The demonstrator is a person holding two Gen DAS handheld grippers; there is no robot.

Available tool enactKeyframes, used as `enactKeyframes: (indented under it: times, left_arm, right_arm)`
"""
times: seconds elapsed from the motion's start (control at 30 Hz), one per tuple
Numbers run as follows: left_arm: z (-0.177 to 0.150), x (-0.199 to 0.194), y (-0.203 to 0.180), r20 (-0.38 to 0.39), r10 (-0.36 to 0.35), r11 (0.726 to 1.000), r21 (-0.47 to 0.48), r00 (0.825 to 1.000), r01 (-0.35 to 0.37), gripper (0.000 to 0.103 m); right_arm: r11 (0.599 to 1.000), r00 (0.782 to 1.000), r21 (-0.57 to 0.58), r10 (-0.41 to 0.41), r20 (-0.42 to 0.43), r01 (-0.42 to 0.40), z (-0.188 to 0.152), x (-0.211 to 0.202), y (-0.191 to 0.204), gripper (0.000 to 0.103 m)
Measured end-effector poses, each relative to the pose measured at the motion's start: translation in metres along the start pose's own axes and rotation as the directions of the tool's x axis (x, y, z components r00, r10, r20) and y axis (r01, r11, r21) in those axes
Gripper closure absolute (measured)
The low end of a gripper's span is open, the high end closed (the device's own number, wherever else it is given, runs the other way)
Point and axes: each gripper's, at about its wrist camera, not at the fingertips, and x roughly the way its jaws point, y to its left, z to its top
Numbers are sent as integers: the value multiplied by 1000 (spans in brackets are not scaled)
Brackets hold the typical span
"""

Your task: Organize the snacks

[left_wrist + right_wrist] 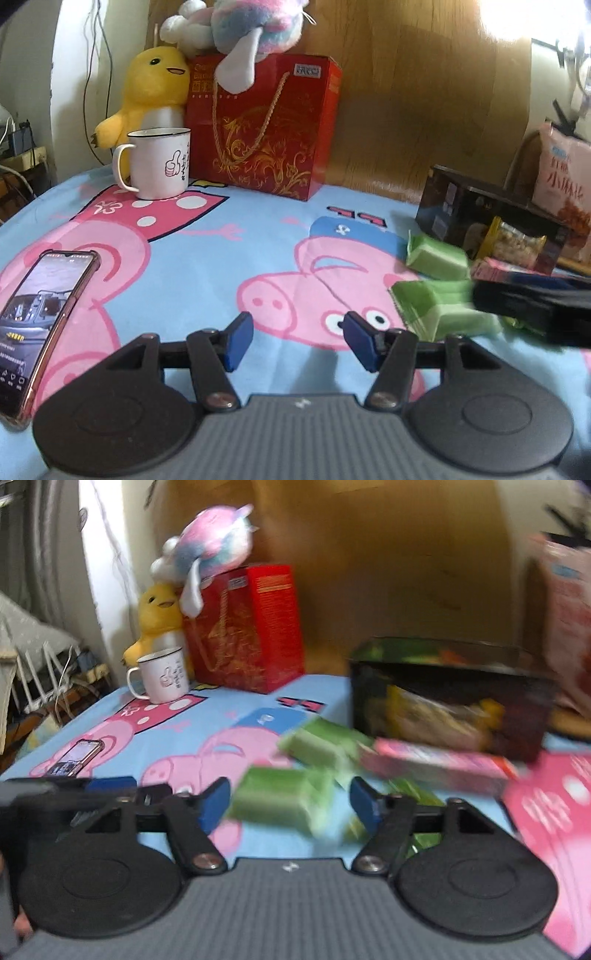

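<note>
The left gripper (297, 341) sits at the bottom centre of its view, blue pads partly apart with nothing between them, only the cartoon pig cloth (229, 254) beneath. The right gripper (288, 805) stands wide open; a green snack packet (280, 801) lies blurred on the cloth between its pads, and no pad presses on it. More green packets (436, 254) lie at the right of the left view, near a dark box (450, 698) with a snack bag inside. A pink box (439, 768) lies before it. A phone (44, 317) lies at lower left, a white mug (160, 168) upper left.
</note>
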Motion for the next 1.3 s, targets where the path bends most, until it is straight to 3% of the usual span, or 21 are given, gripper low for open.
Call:
enactKeyframes:
  times: [0.13, 0.2, 0.43, 0.53, 0.57, 0.67, 0.77, 0.87, 0.93, 0.97, 1.0, 1.1, 1.17, 1.23, 1.27, 1.3]
  left_arm:
    - [2, 1, 11, 1, -25, 998, -52, 1000, 25, 48]
    - [2, 1, 14, -4, -38, 997, -71, 999, 37, 48]
    - [1, -1, 4, -11, -60, 998, -22, 998, 60, 47]
    - [-3, -6, -20, -15, -93, 993, 66, 996, 94, 46]
    - [-6, -8, -31, -30, -142, 987, 77, 989, 144, 46]
    - [-14, -11, -69, -108, -311, 943, 88, 944, 321, 46]
    - [-22, -15, -111, -184, -442, 878, 113, 878, 465, 44]
    - [-25, -16, -142, -257, -542, 804, 120, 800, 583, 40]
    - [-27, -14, -154, -305, -583, 768, 98, 753, 633, 39]
    - [-28, -12, -158, -325, -590, 760, 84, 739, 644, 39]
    - [-30, -8, -161, -345, -587, 762, 68, 732, 643, 36]
    - [-34, -10, -167, -344, -578, 772, 65, 740, 633, 29]
    - [-37, -11, -169, -349, -581, 773, 45, 735, 632, 27]
    - [-38, -12, -174, -351, -573, 774, 66, 740, 630, 32]
    - [-40, -13, -178, -353, -566, 773, 86, 745, 629, 43]
    - [-39, -13, -182, -358, -567, 769, 93, 742, 633, 49]
  right_arm:
    - [999, 991, 43, -26, -132, 32, 10, 44, -6, 27]
    - [998, 992, 40, -34, -122, 39, 5, 39, -4, 35]
    - [999, 997, 51, -11, -76, 15, -45, -46, -13, 36]
    - [993, 994, 52, -104, -39, 106, -68, -89, -23, 36]
    - [986, 988, 69, -152, -26, 154, -73, -97, -29, 34]
    - [949, 964, 176, -265, -12, 262, -89, -120, -49, 25]
    - [945, 970, 230, -242, 7, 234, -99, -142, -57, 11]
    - [962, 977, 178, -214, 15, 208, -110, -158, -54, 6]
    - [967, 973, 109, -231, 3, 229, -115, -161, -50, 6]
    - [967, 970, 82, -243, -3, 242, -116, -157, -48, 6]
    - [966, 968, 60, -250, -9, 250, -116, -154, -48, 6]
    - [973, 973, 34, -228, -41, 230, -112, -144, -54, 6]
    - [975, 973, -10, -223, -53, 223, -112, -139, -52, 4]
    - [981, 980, -39, -192, -57, 190, -110, -134, -49, 5]
    - [984, 983, -52, -172, -57, 169, -108, -132, -48, 10]
    - [989, 989, -61, -140, -52, 137, -107, -132, -46, 23]
